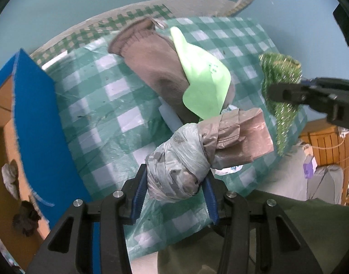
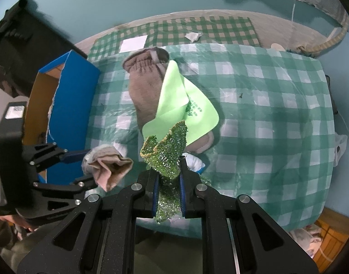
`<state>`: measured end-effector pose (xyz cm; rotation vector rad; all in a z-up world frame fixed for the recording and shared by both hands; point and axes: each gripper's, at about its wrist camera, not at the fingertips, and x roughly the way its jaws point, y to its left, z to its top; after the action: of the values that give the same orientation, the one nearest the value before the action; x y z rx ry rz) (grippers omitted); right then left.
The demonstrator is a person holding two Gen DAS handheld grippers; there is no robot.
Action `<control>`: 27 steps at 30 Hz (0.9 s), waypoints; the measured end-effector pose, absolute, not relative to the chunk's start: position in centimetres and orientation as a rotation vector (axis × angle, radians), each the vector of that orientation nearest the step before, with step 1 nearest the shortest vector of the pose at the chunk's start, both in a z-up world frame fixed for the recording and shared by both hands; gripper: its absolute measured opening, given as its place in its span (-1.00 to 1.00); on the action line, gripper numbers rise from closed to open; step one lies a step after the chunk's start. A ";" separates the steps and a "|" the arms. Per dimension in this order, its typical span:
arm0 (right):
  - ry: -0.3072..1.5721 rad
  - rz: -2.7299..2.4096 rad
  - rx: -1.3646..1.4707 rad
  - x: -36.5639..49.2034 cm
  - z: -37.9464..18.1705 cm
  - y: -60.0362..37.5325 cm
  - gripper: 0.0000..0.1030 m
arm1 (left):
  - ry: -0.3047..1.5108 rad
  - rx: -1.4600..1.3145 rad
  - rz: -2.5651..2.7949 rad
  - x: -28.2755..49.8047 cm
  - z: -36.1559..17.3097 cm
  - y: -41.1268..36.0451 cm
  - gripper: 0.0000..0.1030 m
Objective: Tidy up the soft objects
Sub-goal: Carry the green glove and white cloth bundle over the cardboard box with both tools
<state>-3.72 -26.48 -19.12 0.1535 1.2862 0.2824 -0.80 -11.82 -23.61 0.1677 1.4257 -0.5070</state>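
Observation:
My left gripper (image 1: pixel 175 175) is shut on a rolled grey and beige bundle (image 1: pixel 197 150), held above the green checked tablecloth (image 1: pixel 101 105). The right wrist view shows that bundle (image 2: pixel 106 166) in the left gripper (image 2: pixel 83 166), beside the blue box. A glittery green scouring cloth (image 2: pixel 167 150) hangs crumpled in my right gripper (image 2: pixel 168 171), which is shut on it. From the left wrist view this green cloth (image 1: pixel 277 80) dangles at the right under the right gripper (image 1: pixel 281 91). A brown knitted piece (image 2: pixel 144 91) lies on the table with a light green cloth (image 2: pixel 181 105) draped over it.
An open cardboard box with blue sides (image 2: pixel 71 105) stands at the table's left edge. A white card (image 2: pixel 133 43) and a crumpled scrap (image 2: pixel 192 36) lie on the far checked mat. White plastic (image 2: pixel 195 162) peeks out under the brown piece. Wooden furniture (image 1: pixel 327 141) stands to the right.

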 end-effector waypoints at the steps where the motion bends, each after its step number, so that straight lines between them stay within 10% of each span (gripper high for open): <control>1: 1.287 0.285 0.148 -3.7 -19.0 -26.3 -0.75 | 1.419 0.160 -0.501 -0.9 -23.2 -11.6 -0.10; 27: 1.252 0.419 0.030 -2.3 -15.1 -19.4 -0.75 | 1.274 0.003 -0.258 -0.7 -15.5 -4.5 -0.10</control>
<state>-2.29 -19.40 -15.12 0.0304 1.2519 0.4194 -0.70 -4.48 -15.45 0.0027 1.2745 -0.2582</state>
